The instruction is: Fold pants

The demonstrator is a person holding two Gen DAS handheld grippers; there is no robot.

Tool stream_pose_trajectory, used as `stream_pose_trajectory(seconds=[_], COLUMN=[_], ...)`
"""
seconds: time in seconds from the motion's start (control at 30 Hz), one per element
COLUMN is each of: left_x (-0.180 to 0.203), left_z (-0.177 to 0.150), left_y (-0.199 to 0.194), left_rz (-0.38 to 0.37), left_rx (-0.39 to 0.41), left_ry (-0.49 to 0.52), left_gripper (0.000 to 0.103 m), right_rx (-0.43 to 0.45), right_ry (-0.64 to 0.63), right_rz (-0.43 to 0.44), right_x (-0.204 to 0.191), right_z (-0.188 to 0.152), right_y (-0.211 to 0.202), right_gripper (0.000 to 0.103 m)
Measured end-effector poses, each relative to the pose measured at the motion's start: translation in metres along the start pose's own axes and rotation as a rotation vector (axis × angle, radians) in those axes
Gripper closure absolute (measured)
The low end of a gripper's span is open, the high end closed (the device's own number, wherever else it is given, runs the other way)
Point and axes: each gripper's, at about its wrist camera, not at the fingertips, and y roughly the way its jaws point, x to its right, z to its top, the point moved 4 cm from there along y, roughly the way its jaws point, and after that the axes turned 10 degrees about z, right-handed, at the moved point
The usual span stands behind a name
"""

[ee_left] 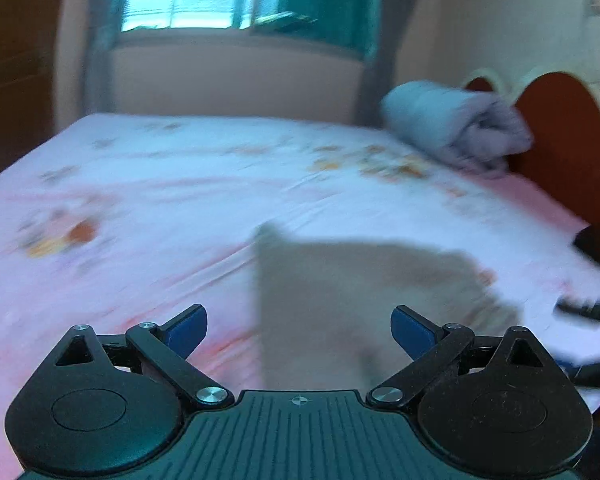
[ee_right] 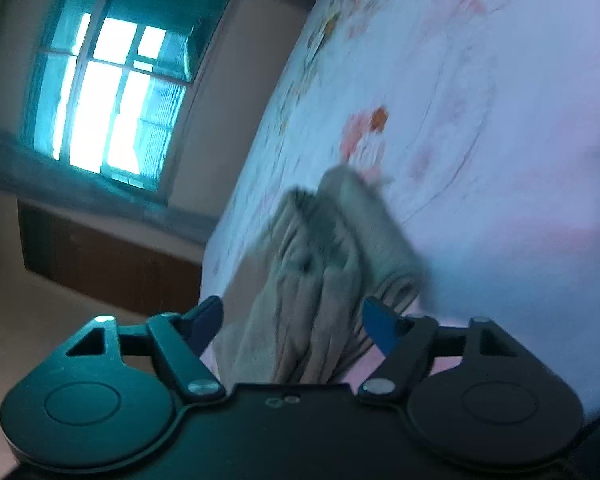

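Both hand-held grippers — left (ee_left: 299,330), right (ee_right: 292,320) — gape wide, holding nothing; better grip the beige pants (ee_left: 364,304) at matching corners on the bed (ee_left: 148,184) — fold evenly

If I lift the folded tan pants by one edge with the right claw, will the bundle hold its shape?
Probably not. The pants look like soft cloth in loose layers with ridged folds, so they would likely droop and unfold. They seem light. On the smooth bed sheet a push would likely slide or bunch them. Both the right claw and left claw are open.
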Motion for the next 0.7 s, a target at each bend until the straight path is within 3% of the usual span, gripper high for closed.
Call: stream_pose_trajectory(seconds=[0.13, 0.23, 0.33, 0.47, 0.57, 0.7], left_x=[-0.035, -0.034, -0.021, -0.002, -0.002, -0.003], left_z=[-0.043, -0.063, -0.071, -0.067, -0.058, -0.057], left_y=[-0.006, -0.002, 0.004, 0.019, 0.029, 0.037], left_rz=[0.064, 0.037, 0.011, -0.021, 0.024, -0.027], left_rx=[-0.047, -0.098, -0.089, -0.112, -0.108, -0.102], left_ry=[0.025, 0.11, 0.189, 0.22, 0.163, 0.12], left_gripper=[0.005, 0.005, 0.005, 0.005, 0.005, 0.005], right_rx=[-0.053, -0.045, -0.046, -0.063, -0.045, 0.0], right_ry=[-0.043, -0.03, -0.052, -0.069, -0.172, -0.247], right_rz=[-0.09, -0.12, -0.183, -0.258, -0.211, -0.14], right_x=[-0.007, -0.005, -0.01, -0.009, -0.04, -0.07], right_z=[-0.008, -0.006, -0.005, -0.003, 0.0, 0.006], right_y=[0.023, 0.036, 0.047, 0.065, 0.063, 0.048], right_gripper=[0.035, 0.04, 0.041, 0.07, 0.077, 0.078])
